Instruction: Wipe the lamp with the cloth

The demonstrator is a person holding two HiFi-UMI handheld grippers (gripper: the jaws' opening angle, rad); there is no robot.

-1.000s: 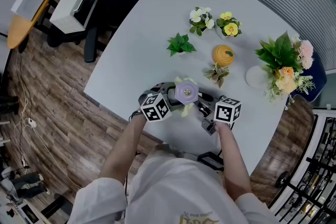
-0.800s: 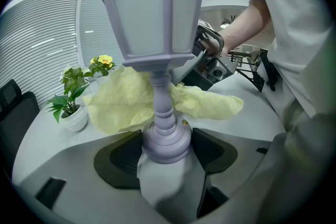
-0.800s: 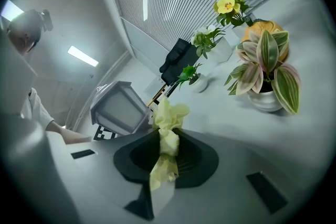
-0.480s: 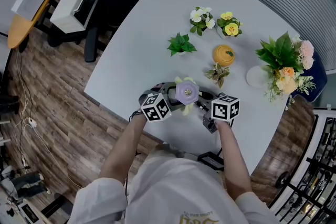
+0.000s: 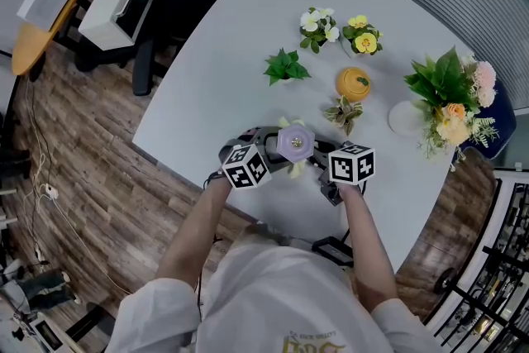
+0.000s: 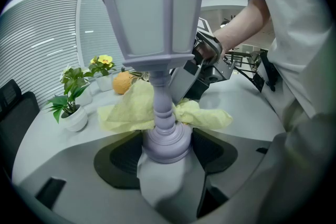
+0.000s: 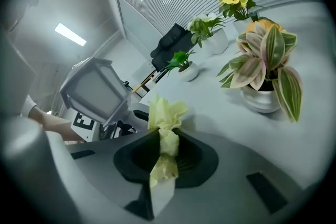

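Note:
A pale purple lantern-shaped lamp (image 5: pixel 295 143) stands near the table's front edge. In the left gripper view my left gripper (image 6: pixel 167 148) is shut on the lamp's (image 6: pixel 157 34) round base. A yellow cloth (image 6: pixel 131 110) is bunched against the lamp's stem, behind it. My right gripper (image 7: pixel 164 157) is shut on that cloth (image 7: pixel 165 118), whose free end sticks up beyond the jaws. The lamp head (image 7: pixel 95 91) shows at left in the right gripper view. In the head view the two grippers sit either side of the lamp, left gripper (image 5: pixel 258 151), right gripper (image 5: pixel 324 171).
On the grey table (image 5: pixel 231 54) stand a small green plant (image 5: pixel 284 69), two flower pots (image 5: pixel 317 26) (image 5: pixel 364 39), an orange pot (image 5: pixel 352 84), a striped-leaf plant (image 5: pixel 344 113) and a large bouquet (image 5: pixel 450 103). The table's front edge lies just below the grippers.
My right gripper has shifted left and slightly up, closer to the lamp. The left gripper and the lamp stay put.

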